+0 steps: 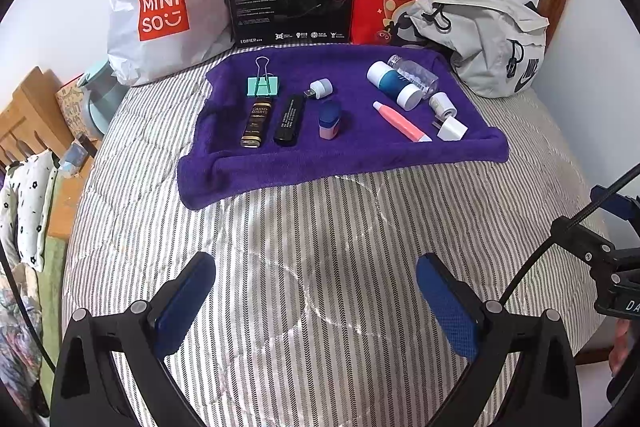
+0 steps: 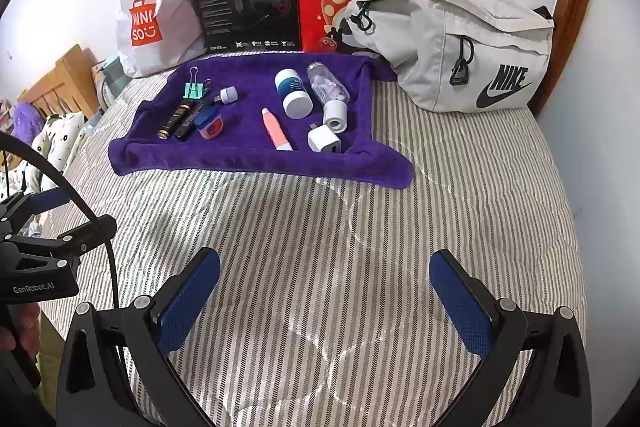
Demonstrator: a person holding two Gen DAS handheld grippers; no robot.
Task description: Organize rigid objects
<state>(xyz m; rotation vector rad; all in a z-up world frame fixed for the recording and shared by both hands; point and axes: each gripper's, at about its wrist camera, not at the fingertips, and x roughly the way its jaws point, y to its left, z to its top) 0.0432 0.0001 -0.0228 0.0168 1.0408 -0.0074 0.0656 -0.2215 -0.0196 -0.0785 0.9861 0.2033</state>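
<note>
Towel (image 1: pixel 352 155): plush purple, frame centre, on striped quilted bed (image 1: pixel 320 267)
Left tool (image 1: pixel 316 301): wide open, empty
Right tool (image 2: pixel 325 301): wide open, empty

Your left gripper (image 1: pixel 316 301) and right gripper (image 2: pixel 325 301) share black frames, silver screws and blue textured pads (image 2: pixel 188 301); a black cable (image 2: pixel 80 195) arcs over white "GenRobot.AI" lettering

Small items lie on purple towel (image 1: pixel 340 155): green binder clip (image 1: pixel 262 85) at 10 o'clock, brown tube (image 1: pixel 256 123) and black stick (image 1: pixel 289 120) side by side below it, blue-pink jar (image 1: pixel 330 119) centre, pink tube (image 1: pixel 401 121) tilted, white-teal bottle (image 1: pixel 394 85) and clear bottle (image 1: pixel 414 71) touching at 2 o'clock, white charger (image 1: pixel 452 129) at 4 o'clock.
</note>
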